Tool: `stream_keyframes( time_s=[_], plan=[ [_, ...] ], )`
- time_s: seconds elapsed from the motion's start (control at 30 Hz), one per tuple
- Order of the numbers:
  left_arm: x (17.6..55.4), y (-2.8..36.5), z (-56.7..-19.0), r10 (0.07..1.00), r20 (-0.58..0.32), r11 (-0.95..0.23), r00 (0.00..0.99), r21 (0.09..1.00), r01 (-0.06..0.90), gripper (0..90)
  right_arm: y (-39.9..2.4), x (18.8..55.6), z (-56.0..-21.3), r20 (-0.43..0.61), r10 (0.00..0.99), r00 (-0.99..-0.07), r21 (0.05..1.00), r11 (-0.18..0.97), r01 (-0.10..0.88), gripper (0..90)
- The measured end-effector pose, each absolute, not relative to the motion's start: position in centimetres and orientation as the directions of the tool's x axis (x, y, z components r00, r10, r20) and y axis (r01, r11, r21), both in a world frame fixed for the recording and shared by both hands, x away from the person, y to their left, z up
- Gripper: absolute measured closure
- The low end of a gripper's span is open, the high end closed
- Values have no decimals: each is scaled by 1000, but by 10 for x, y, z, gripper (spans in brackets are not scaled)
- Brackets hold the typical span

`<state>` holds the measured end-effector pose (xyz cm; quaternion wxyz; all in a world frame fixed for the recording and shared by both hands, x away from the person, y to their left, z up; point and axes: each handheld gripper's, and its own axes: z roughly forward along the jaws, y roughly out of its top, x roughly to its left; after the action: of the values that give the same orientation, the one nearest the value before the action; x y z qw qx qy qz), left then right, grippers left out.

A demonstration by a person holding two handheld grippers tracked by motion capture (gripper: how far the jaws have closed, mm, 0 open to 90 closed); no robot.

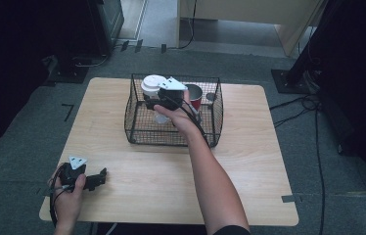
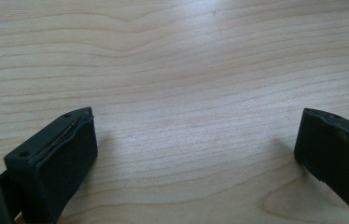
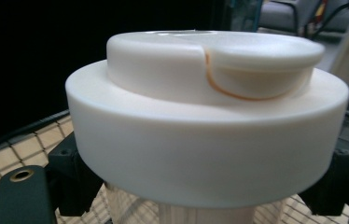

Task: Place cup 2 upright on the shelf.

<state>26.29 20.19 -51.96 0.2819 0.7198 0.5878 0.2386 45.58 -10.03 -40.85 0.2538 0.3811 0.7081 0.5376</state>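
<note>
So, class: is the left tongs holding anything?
No, the left tongs stand wide open over the bare wooden table, with nothing between the jaws.

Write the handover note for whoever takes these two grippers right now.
Right gripper: shut on the clear bottle with the wide white lid, gripping just under the lid, held at the black wire basket on the light wooden table.
Left gripper: open, holding nothing, low over the table's near left corner.
A red cup stands inside the basket.
Done: bottle gripped.
Left: I cannot tell whether it is going in or coming out; finish that move.
</note>
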Motion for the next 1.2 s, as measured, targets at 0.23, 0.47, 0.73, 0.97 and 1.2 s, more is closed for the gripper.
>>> stream_keyframes(
  time_s=[0.23,0.47,0.73,0.97,1.2],
  plan=[
    [263,202,-520,981,12,-150,195,687,711,0,-94,462,-417,44,771,-635,941,182,286,160],
    [263,202,-520,981,11,-150,195,686,712,1,-92,468,-426,48,738,-674,927,218,304,160],
    [263,202,-520,981,12,-150,195,686,712,1,-93,469,-427,90,731,-676,925,190,329,159],
    [263,202,-520,981,12,-150,195,686,712,1,-96,466,-423,78,739,-669,913,217,345,154],
    [263,202,-520,981,12,-150,195,686,712,1,-99,461,-420,48,731,-681,906,255,338,101]
  ],
)
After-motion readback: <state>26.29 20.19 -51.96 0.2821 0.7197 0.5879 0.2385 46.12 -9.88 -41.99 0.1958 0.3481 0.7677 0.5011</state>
